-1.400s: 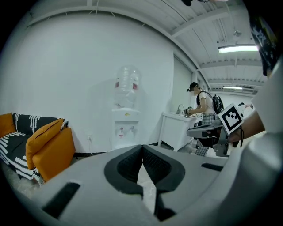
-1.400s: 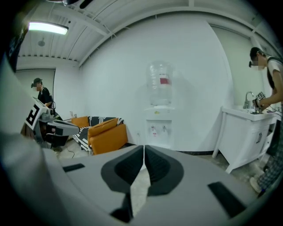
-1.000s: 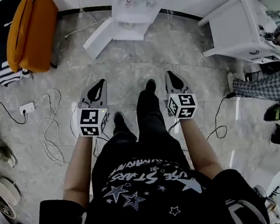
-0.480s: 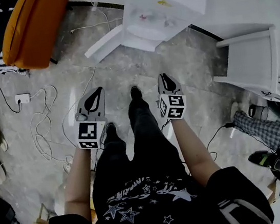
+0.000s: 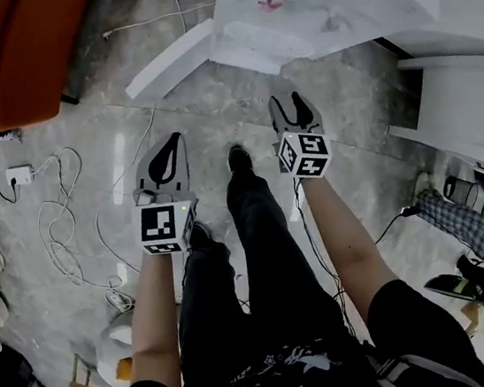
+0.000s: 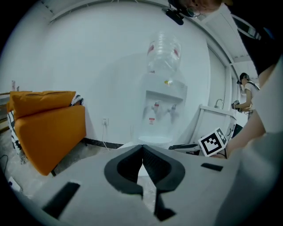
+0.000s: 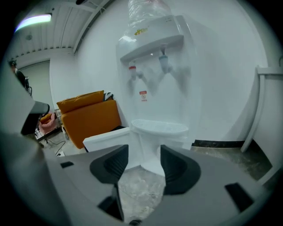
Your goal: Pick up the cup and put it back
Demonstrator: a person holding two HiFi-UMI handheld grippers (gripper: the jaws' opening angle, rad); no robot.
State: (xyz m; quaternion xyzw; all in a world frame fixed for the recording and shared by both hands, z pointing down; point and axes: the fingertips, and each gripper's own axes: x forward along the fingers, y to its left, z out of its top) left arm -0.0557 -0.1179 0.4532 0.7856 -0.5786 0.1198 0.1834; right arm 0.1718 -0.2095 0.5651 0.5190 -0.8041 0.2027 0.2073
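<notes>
Facing water dispenser (image 7: 152,66) w/ bottle (image 6: 164,52) on top, both grippers held out low over grey marble floor (image 5: 213,112).

L gripper (image 5: 173,144) (image 6: 142,148): shut, pads tip to tip, nothing between. Pointed toward dispenser, slightly left of it.

R gripper (image 5: 290,101) (image 7: 144,156): opening, pads already wide apart, nothing between. Only floor and dispenser's lower front visible thru the gap. Lined up w/ white drip tray (image 7: 159,128), not touching it.

Cup: can't make out in any view.

Around:
- Orange cushion (image 5: 16,50) far left, against wall in L gripper view.
- White panel (image 5: 172,61) on floor at dispenser foot.
- White cabinet (image 5: 470,102) to the right.
- Loose cables (image 5: 60,232) + white plug adapter (image 5: 19,176) on floor, left side.

Black trousers (image 5: 256,231) and shoe (image 5: 238,157) between the two grippers in head view. Marker cubes (image 5: 162,226) facing up at cam, bare forearms behind them.
</notes>
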